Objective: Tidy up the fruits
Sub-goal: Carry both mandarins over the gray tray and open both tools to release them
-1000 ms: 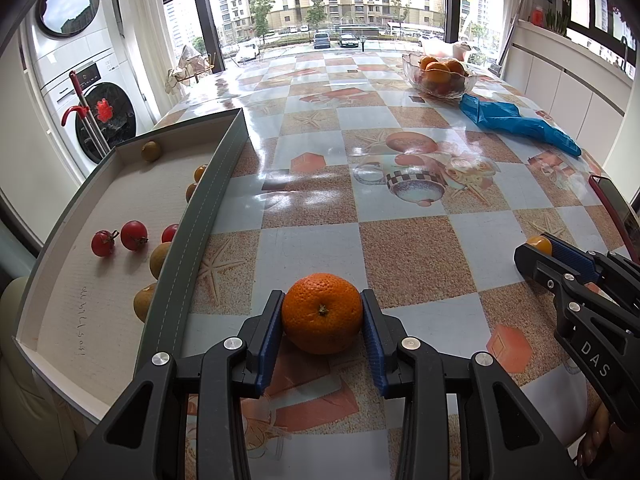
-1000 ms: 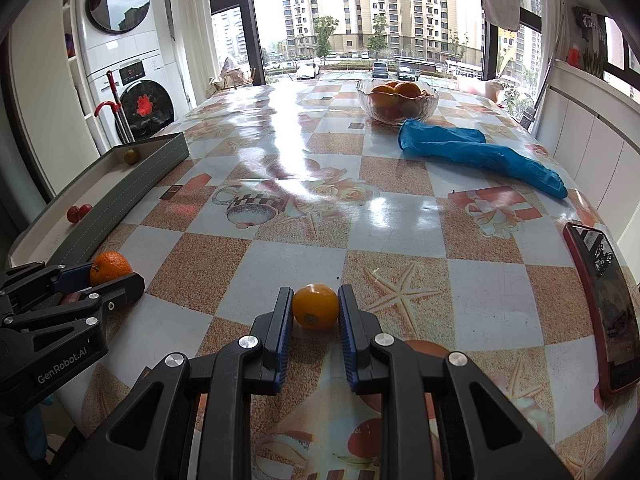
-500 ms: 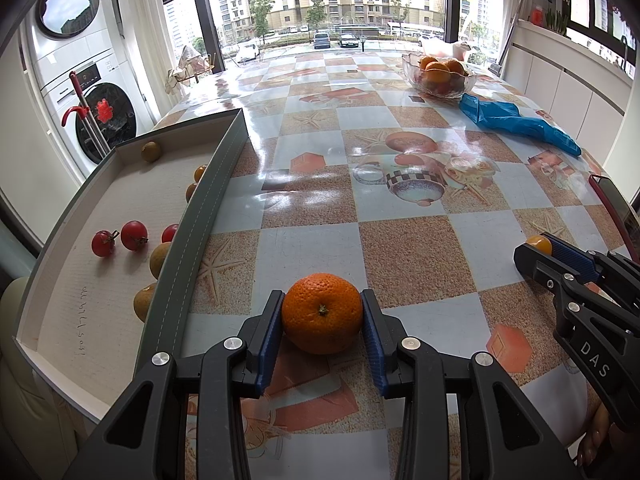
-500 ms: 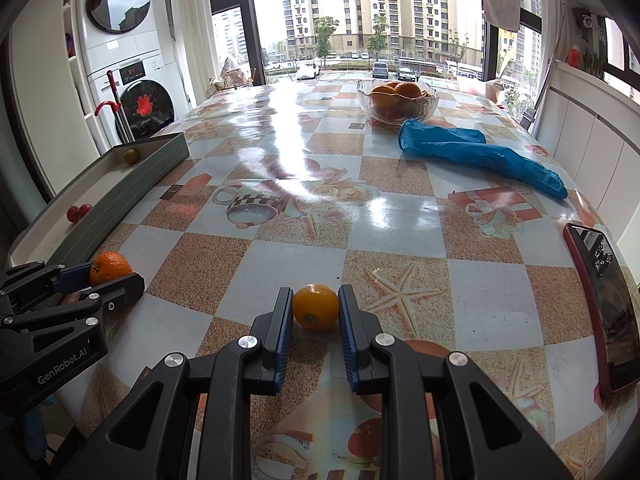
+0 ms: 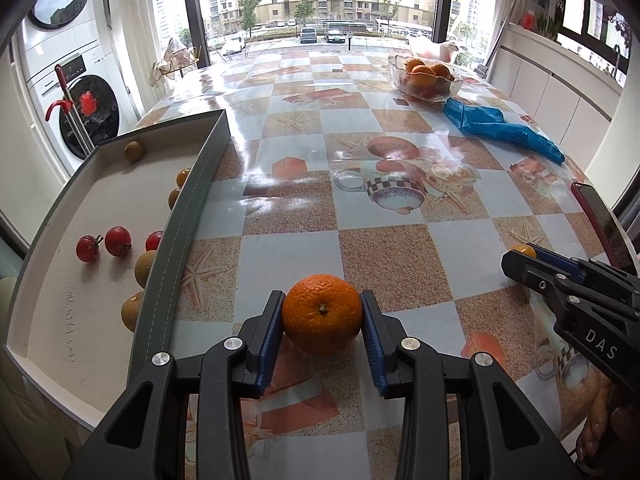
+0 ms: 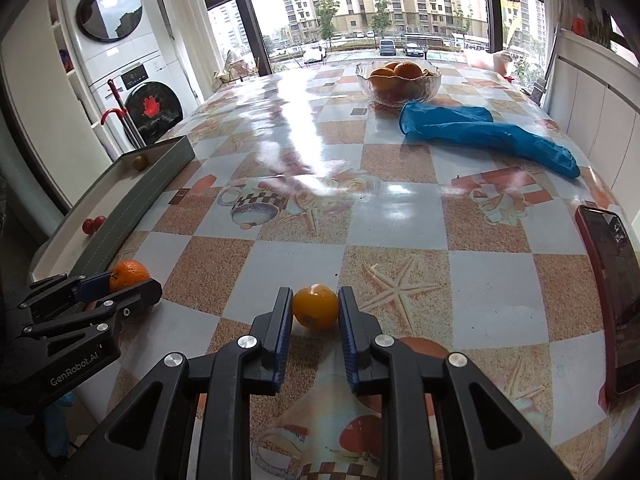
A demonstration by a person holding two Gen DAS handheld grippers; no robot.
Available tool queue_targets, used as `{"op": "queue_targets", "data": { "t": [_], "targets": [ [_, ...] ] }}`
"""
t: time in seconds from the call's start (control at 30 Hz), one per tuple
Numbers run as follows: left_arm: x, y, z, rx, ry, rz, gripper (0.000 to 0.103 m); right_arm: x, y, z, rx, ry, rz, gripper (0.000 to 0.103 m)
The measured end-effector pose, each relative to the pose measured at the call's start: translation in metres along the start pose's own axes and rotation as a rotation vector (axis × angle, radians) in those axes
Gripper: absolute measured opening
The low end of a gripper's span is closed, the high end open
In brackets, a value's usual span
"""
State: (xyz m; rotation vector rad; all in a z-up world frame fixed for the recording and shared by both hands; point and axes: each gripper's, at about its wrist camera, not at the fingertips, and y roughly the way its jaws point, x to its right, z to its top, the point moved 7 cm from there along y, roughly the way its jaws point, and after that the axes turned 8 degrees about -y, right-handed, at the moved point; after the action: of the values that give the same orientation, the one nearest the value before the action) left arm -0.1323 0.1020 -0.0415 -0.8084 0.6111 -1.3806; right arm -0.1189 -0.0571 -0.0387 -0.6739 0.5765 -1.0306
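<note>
The long worktop (image 6: 400, 208) wears a glossy checkered oilcloth printed with starfish and teacups. Along its left edge lies a shallow grey-walled rectangular tray (image 5: 192, 216) holding three red cherry tomatoes (image 5: 118, 241) and several small yellow-brown fruits (image 5: 145, 268). At the far end stands a clear glass bowl of oranges (image 6: 398, 82), with a crumpled blue plastic bag (image 6: 488, 136) just beside it. A dark phone in a red case (image 6: 612, 292) lies at the right edge. The left gripper (image 5: 322, 328) has its blue-padded fingers pinching a round orange tangerine (image 5: 322, 314), low at the oilcloth near the tray. The right gripper (image 6: 315, 314) has its fingers pinching a small yellow-orange fruit (image 6: 315, 306), also low at the oilcloth.
</note>
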Motion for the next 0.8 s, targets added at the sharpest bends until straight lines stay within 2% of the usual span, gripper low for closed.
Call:
{"op": "queue_targets", "data": {
  "t": [0.1,0.23,0.37,0.57,0.6,0.63,0.77,0.8],
  "targets": [
    [0.001,-0.01,0.007,0.022,0.003,-0.018,0.039,0.017,-0.004,-0.002,-0.013,0.113,0.057,0.025],
    [-0.004,-0.021,0.02,0.043,-0.015,-0.037,0.039,0.021,-0.006,0.002,-0.024,0.134,0.062,0.025],
    [-0.018,-0.03,0.029,0.063,-0.035,-0.035,0.039,0.007,-0.009,0.013,-0.024,0.112,0.074,0.025],
    [-0.056,-0.04,0.042,0.089,-0.068,0.006,0.039,-0.039,-0.006,0.043,-0.028,0.021,0.127,0.025],
    [-0.064,-0.041,0.043,0.091,-0.077,0.013,0.039,-0.059,-0.003,0.054,-0.031,-0.012,0.153,0.025],
    [-0.072,-0.041,0.045,0.093,-0.085,0.022,0.039,-0.059,-0.003,0.054,-0.031,-0.012,0.153,0.025],
    [-0.105,-0.036,0.044,0.086,-0.114,0.078,0.039,-0.11,0.012,0.071,-0.061,-0.069,0.234,0.025],
    [-0.113,-0.033,0.043,0.08,-0.122,0.094,0.039,-0.11,0.012,0.071,-0.061,-0.069,0.234,0.025]
  ]
}}
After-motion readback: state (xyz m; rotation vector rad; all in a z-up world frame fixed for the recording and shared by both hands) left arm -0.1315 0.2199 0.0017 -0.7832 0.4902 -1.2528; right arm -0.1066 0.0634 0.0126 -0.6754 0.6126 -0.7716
